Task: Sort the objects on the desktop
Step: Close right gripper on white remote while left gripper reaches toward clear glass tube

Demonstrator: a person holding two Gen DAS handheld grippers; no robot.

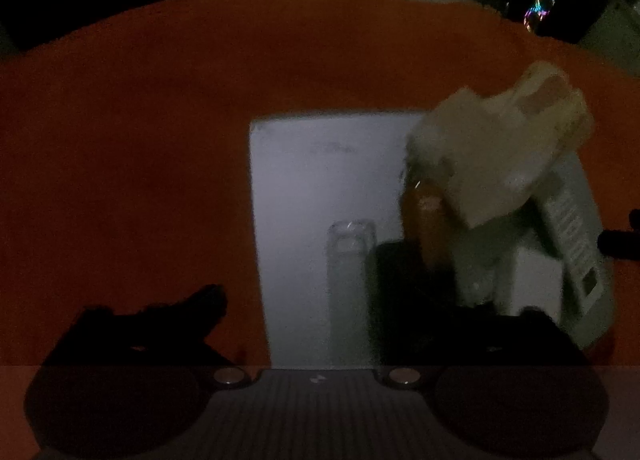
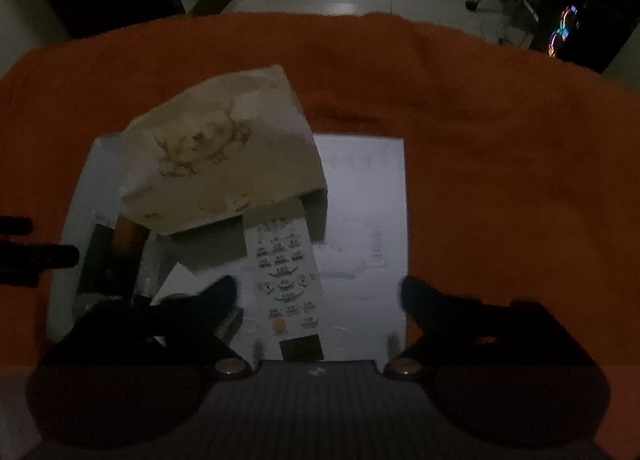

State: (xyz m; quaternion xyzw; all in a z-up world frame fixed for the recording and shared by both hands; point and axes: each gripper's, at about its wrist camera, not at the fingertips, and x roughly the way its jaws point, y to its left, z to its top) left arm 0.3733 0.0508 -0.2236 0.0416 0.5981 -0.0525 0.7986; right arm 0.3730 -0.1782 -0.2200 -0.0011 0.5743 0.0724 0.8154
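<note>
Both grippers hang over the orange desk cloth (image 2: 500,148), pointing steeply down at a white tray (image 2: 368,188) near the middle of the desk. The right gripper (image 2: 318,296) has its 2 fingers spread wide around the white remote (image 2: 286,280), which lies along the tray's near half with its far end tucked under a tilted cream tissue box (image 2: 216,156). The pads touch nothing yet. To do this well, I'd say drop straight, centre the remote, then close across its narrow sides, clear of the box. The left gripper (image 1: 360,300) stands wide too, holding nothing; its right finger is lost in the dark. A clear bottle (image 1: 352,260) lies between its fingers on the tray.
</note>
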